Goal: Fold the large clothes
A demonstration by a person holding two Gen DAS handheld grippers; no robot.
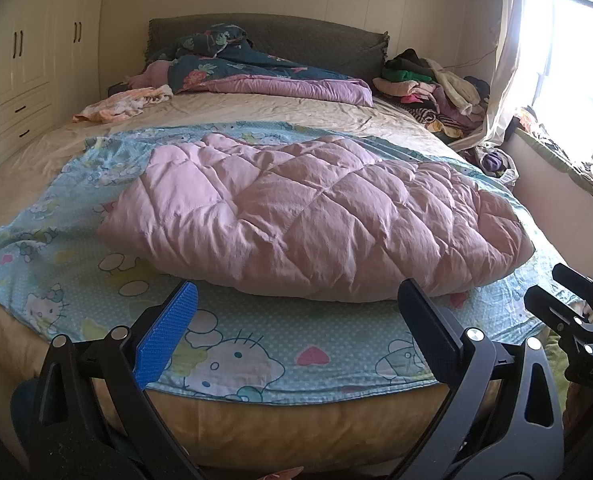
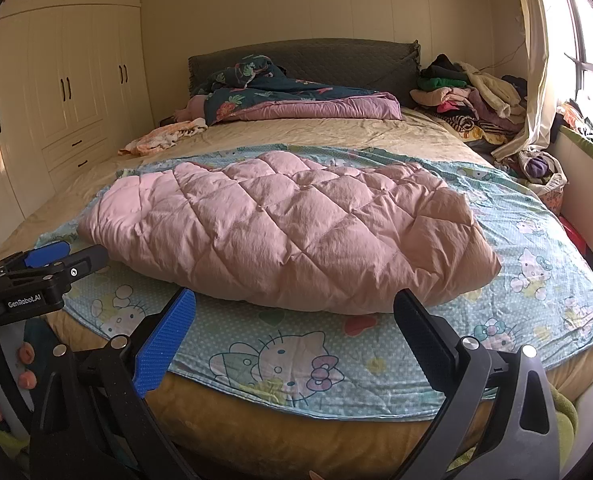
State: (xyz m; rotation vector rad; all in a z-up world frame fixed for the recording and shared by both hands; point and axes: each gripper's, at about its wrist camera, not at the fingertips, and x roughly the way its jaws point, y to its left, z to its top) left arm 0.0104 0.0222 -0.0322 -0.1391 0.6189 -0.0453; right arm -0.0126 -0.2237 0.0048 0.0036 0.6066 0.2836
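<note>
while both jaws gape, left gripper [image 2: 66,256] reads "genrobot.ai"; right gripper [image 1: 556,292] perhaps "das".

Both of my wrist cameras sit low at the foot of the bed [image 1: 256,404], looking forward along their own fingers toward the headboard [image 1: 264,36]. My left view stands slightly lower and nearer the mattress edge; it catches the right gripper [image 1: 568,300] at its right margin. My right view stands beside it and a little higher, catching the left gripper [image 2: 62,254] at its left margin. Both share the pink quilted garment [image 2: 288,236], close ahead, the cartoon-print sheet [image 1: 256,340], the wardrobe [image 2: 68,80] and the window [image 2: 592,60].
</note>
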